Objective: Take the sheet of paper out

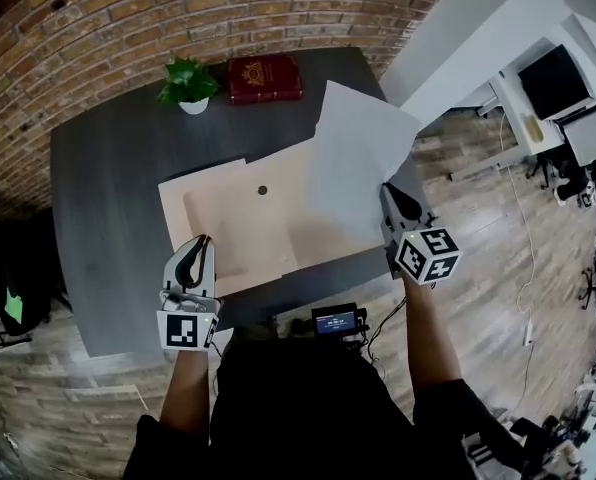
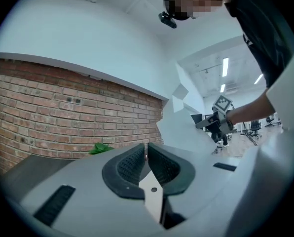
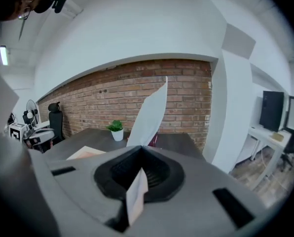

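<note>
One dark table (image 1: 98, 218) carries everything. One manila envelope (image 1: 228, 218) lies open at its middle, with its near left edge pinched in the closed jaws of the left gripper (image 1: 202, 244). One white sheet of paper (image 1: 358, 158) is raised over the envelope's right side — the right gripper (image 1: 388, 192) has its jaws pressed together on the sheet's near edge. Light, floppy and easily creased, I judge, so an edge grip suits it. At the far side: one red book (image 1: 264, 78), one small potted plant (image 1: 186, 80).
</note>
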